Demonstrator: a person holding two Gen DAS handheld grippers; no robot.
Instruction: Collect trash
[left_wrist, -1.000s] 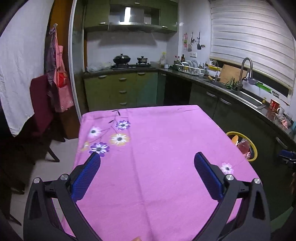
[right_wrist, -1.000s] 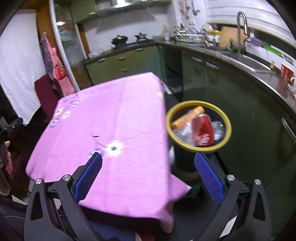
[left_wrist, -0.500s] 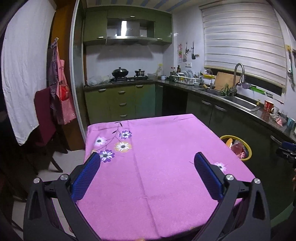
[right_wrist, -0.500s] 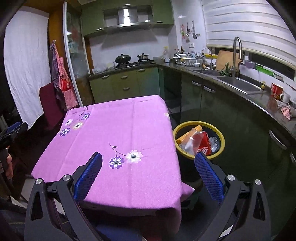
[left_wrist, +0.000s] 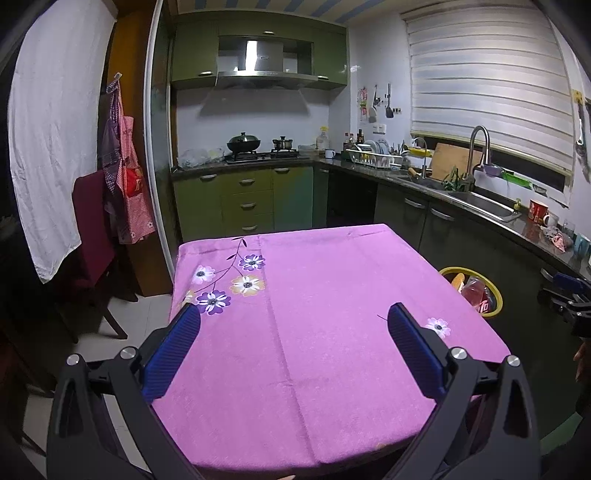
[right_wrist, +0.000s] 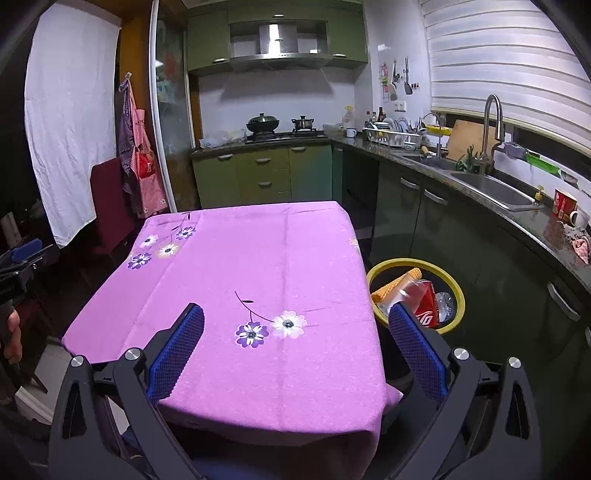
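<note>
A yellow-rimmed bin (right_wrist: 456, 286) stands on the floor at the table's right side, holding trash: a red wrapper (right_wrist: 424, 304), an orange piece and clear plastic. The same bin (left_wrist: 493, 288) shows at the right in the left wrist view. The table under a pink flowered cloth (right_wrist: 258, 266) carries no loose items. My left gripper (left_wrist: 293, 338) hovers open above the cloth (left_wrist: 332, 295) near the front edge, with nothing between its fingers. My right gripper (right_wrist: 295, 338) is open and empty too, held over the table's front right corner beside the bin.
Green kitchen cabinets (left_wrist: 240, 199) with a stove line the back wall. A counter with a sink (right_wrist: 495, 192) runs along the right. A dark red chair (left_wrist: 92, 229) and hanging aprons stand at the left. A hand (right_wrist: 13, 332) holds the other gripper at the left edge.
Both grippers have pulled back and risen, so the whole table and kitchen come into view. The right gripper moved away from above the bin. Both stayed open.
</note>
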